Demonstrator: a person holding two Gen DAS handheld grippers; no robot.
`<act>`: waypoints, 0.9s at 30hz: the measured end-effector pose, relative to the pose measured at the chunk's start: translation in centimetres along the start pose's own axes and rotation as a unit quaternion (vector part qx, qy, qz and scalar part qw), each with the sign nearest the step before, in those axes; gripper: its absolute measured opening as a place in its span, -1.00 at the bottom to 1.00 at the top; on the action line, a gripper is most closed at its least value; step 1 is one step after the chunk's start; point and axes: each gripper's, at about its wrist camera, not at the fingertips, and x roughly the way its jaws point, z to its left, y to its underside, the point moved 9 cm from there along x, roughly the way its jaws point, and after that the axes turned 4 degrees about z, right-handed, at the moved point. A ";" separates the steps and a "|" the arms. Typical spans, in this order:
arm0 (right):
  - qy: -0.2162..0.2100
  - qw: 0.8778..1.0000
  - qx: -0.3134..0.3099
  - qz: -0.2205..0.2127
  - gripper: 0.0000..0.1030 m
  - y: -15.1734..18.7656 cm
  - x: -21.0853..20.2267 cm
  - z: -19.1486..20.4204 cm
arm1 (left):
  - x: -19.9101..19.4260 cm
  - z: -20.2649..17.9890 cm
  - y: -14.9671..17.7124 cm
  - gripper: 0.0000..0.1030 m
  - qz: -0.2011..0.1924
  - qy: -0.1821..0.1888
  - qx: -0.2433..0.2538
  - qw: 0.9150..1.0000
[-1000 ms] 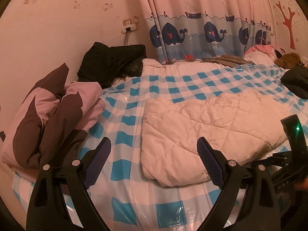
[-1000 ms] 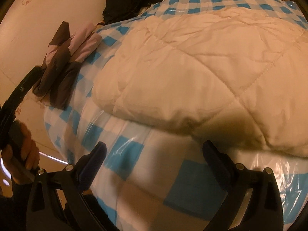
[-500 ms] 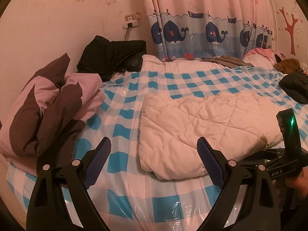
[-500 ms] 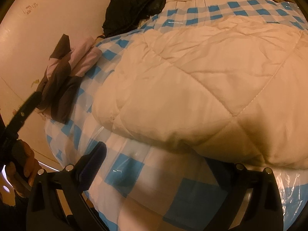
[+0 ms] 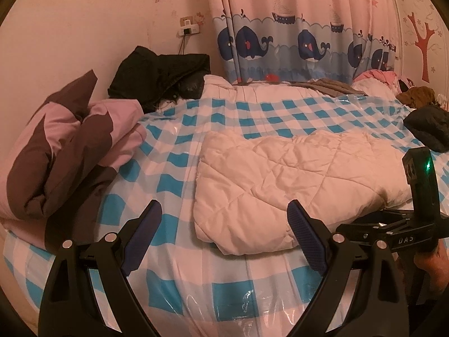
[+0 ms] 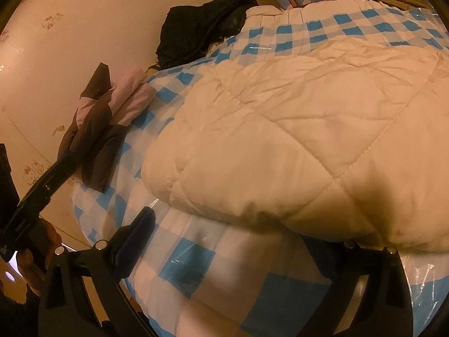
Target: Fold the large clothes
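A cream quilted garment (image 5: 294, 179) lies folded on the bed, its near edge toward me. My left gripper (image 5: 224, 213) is open, hovering over the checked cover just short of the garment's near left corner. Nothing is between its fingers. In the right wrist view the garment (image 6: 294, 129) fills the frame. My right gripper (image 6: 241, 230) is open at its near edge; the left fingertip (image 6: 144, 219) shows over the cover, while the right fingertip is hidden under the garment's hem. The right gripper's body (image 5: 418, 196) shows beside the garment's right end.
The bed cover (image 5: 224, 118) is blue-and-white checked plastic. A purple-and-brown folded jacket (image 5: 64, 151) lies at the left edge, a black jacket (image 5: 160, 75) at the far left corner, a dark garment (image 5: 429, 129) at the right. A whale-print curtain (image 5: 294, 42) hangs behind.
The right gripper has moved forward to the garment's near edge, and its right fingertip is now covered by the hem. The left gripper has shifted a little while staying open.
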 end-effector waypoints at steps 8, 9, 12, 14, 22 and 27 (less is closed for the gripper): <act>-0.004 1.000 -0.003 -0.015 0.86 -0.6 -0.3 0.2 | 2.9 -0.5 2.6 0.69 0.081 0.134 -0.088 0.984; -0.005 1.000 -0.004 -0.017 0.86 -0.6 -0.4 0.2 | 3.8 -0.4 3.3 0.69 0.106 0.176 -0.129 0.970; -0.008 1.000 -0.002 -0.021 0.86 -0.8 -0.6 0.2 | 6.4 0.5 5.8 0.68 0.163 0.275 -0.252 0.913; -0.011 1.000 -0.001 -0.023 0.86 -0.9 -0.7 0.1 | 7.6 1.0 7.3 0.68 0.176 0.305 -0.303 0.885; -0.024 0.999 0.008 -0.028 0.86 -1.2 -1.0 0.0 | 11.5 1.2 9.2 0.71 0.177 0.347 -0.399 0.830; -0.033 0.999 0.012 -0.036 0.86 -1.5 -1.4 0.0 | 12.5 -0.7 7.6 0.74 0.178 0.369 -0.401 0.820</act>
